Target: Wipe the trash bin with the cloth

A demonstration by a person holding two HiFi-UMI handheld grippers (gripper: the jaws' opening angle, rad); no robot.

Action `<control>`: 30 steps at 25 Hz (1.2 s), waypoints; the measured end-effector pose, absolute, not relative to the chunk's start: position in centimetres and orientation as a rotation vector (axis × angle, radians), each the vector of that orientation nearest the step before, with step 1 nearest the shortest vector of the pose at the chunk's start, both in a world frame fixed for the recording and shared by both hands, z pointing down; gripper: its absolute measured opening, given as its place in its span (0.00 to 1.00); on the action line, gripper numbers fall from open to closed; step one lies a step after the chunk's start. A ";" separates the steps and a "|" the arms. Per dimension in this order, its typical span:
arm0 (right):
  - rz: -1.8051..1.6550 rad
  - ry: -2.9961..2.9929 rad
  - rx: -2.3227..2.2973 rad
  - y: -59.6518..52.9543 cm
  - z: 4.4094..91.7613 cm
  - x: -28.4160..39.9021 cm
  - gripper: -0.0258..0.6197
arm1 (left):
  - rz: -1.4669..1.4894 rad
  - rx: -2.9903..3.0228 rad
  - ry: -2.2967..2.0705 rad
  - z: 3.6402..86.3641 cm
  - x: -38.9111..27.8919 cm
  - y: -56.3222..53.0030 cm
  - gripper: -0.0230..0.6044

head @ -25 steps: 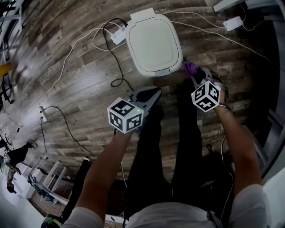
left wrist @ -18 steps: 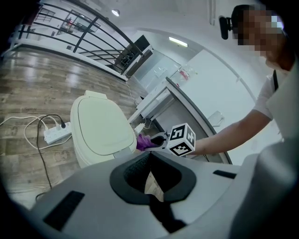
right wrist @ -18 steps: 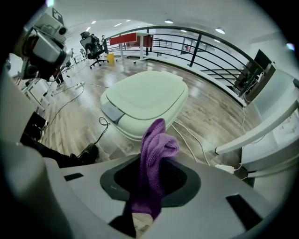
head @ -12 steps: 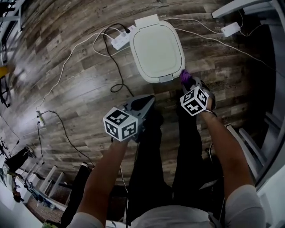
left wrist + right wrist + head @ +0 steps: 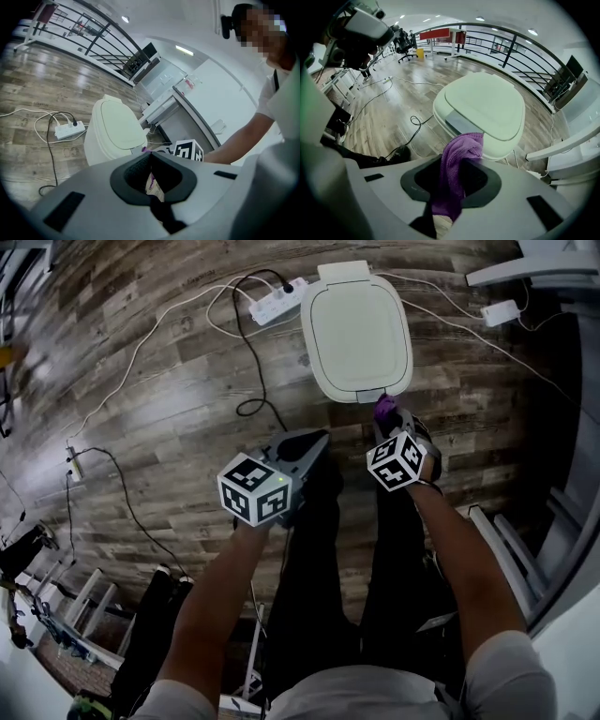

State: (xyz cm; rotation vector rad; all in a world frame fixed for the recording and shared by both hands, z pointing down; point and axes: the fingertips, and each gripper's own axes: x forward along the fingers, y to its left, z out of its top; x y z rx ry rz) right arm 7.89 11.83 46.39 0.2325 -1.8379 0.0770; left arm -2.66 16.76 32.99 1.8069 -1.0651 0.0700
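Trash bin: cream plastic, flat lid closed [image 5: 361,329], stood on the wood-plank floor [image 5: 159,418].
Cloth: purple knitted fabric [image 5: 457,164], clamped in the right hand-held gripper [image 5: 390,424] and held just beside the bin's front edge.
Left hand-held gripper [image 5: 312,442]: jaws pressed together, nothing held, apart from the bin.
Power strip: white [image 5: 278,298], laid near the bin.

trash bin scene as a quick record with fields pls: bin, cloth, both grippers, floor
bin: white trash bin, lid shut, standing on the wood floor
cloth: purple cloth, clamped in the right gripper, near the bin's front edge; contact unclear
left gripper: left gripper shut, empty, short of the bin
floor: power strip and cables beside the bin
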 end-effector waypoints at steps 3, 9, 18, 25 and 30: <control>0.088 -1.839 0.228 13.1 46.5 6.3 0.21 | 0.058 1.795 -1.083 33.1 -3.8 17.4 0.04; 0.103 -1.847 0.191 15.5 46.3 2.9 0.21 | 0.027 1.774 -1.115 33.2 -5.8 18.6 0.04; 0.055 -1.904 -0.007 19.4 45.8 -2.4 0.21 | -0.012 1.739 -1.148 33.6 -7.5 20.2 0.04; -0.078 -1.986 -0.171 19.9 42.8 -6.9 0.21 | -0.041 1.715 -1.188 33.6 -8.8 21.0 0.04; -0.157 -2.027 -0.178 16.0 40.1 -10.4 0.21 | -0.077 1.699 -1.222 33.3 -9.9 20.7 0.04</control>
